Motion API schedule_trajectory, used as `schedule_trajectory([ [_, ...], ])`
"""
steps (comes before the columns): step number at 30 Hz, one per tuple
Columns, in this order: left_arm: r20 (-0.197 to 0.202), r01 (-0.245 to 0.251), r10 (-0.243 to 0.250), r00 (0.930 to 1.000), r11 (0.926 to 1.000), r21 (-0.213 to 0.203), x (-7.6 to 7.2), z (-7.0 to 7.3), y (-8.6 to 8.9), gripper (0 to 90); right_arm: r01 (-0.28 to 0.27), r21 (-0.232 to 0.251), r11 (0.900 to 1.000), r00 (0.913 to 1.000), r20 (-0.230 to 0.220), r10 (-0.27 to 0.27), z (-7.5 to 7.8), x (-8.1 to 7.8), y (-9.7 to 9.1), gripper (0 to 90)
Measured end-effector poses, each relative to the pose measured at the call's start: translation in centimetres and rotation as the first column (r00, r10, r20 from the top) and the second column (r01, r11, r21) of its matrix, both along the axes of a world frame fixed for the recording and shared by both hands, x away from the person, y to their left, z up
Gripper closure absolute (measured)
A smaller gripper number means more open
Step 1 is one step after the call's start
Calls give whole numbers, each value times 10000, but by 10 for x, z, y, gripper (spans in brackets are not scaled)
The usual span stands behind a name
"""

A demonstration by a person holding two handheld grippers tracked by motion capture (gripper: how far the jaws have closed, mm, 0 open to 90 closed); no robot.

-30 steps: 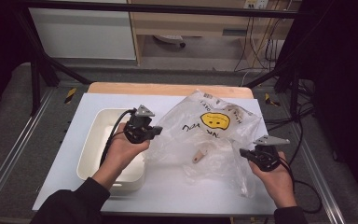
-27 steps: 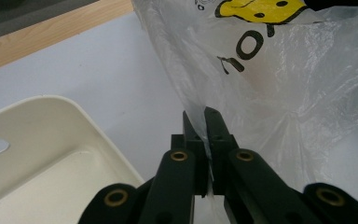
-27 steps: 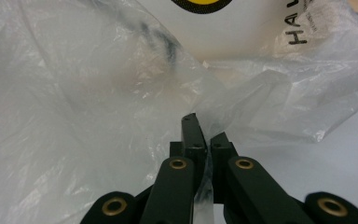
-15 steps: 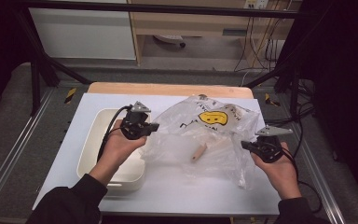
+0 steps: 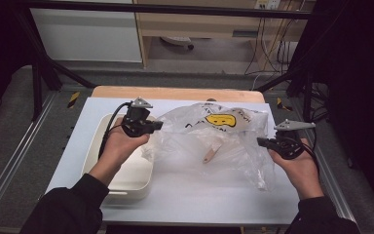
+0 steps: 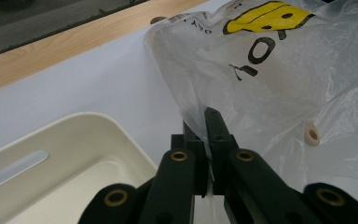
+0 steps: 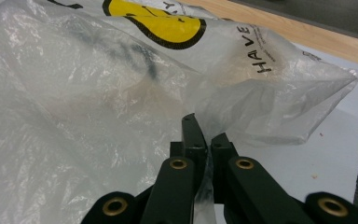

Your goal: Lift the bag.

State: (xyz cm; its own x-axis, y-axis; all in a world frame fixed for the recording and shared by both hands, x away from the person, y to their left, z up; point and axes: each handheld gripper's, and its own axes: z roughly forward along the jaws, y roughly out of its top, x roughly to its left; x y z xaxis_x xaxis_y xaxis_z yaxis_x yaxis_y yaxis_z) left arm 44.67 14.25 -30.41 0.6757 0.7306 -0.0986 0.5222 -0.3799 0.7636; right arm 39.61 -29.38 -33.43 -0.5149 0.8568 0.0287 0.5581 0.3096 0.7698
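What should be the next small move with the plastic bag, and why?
Probably lift both grippers a little higher. The left gripper and right gripper each pinch an edge of the plastic bag, and a wooden utensil inside still weighs it onto the table.

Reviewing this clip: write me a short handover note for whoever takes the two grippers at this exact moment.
Left gripper: fingers shut on the left edge of the plastic bag, beside the white tray.
Right gripper: shut on the bag's right edge, film pinched between the fingers.
Things: the clear bag with the yellow smiley print is held stretched between both grippers above the white table top; a pale, wooden-looking utensil lies inside it. What is in the tray cannot be told.
Done: both sides of the bag gripped.
Left, likely: get the utensil out, perhaps into the tray. Keep both grips firm; the film is thin.
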Motion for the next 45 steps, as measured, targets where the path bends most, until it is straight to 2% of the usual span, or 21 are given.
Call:
schedule_trajectory([
  [6,-72,-111,110,9999,9999,-65,9,7,1,900,-38,43,10000,10000,-91,38,15,11,-4,900],
  [9,-71,-176,175,9998,9996,-206,13,10,1,900,-75,33,10000,9999,-108,76,21,18,-3,900],
  [13,36,-251,251,9997,9996,-163,17,13,0,900,-155,52,9999,9999,-76,155,25,26,-1,900],
  [18,71,-367,369,9993,9991,-209,22,14,3,900,-274,-19,9996,9995,-135,274,27,36,9,900],
  [27,94,-511,513,9986,9983,-276,30,15,6,900,-537,163,9984,9985,-96,538,33,53,32,900],
  [34,25,-884,886,9961,9944,-572,37,20,21,900,-496,207,9986,9988,20,496,48,62,36,900],
  [35,67,-927,932,9956,9943,-525,38,21,23,900,-459,244,9986,9989,52,458,51,63,34,900],
  [42,285,-1293,1327,9907,9867,-982,44,35,37,900,-84,354,9993,9997,211,76,72,74,27,900],
  [45,364,-1482,1526,9876,9836,-1027,47,41,43,900,-35,403,9992,9996,265,24,78,77,24,900],
])
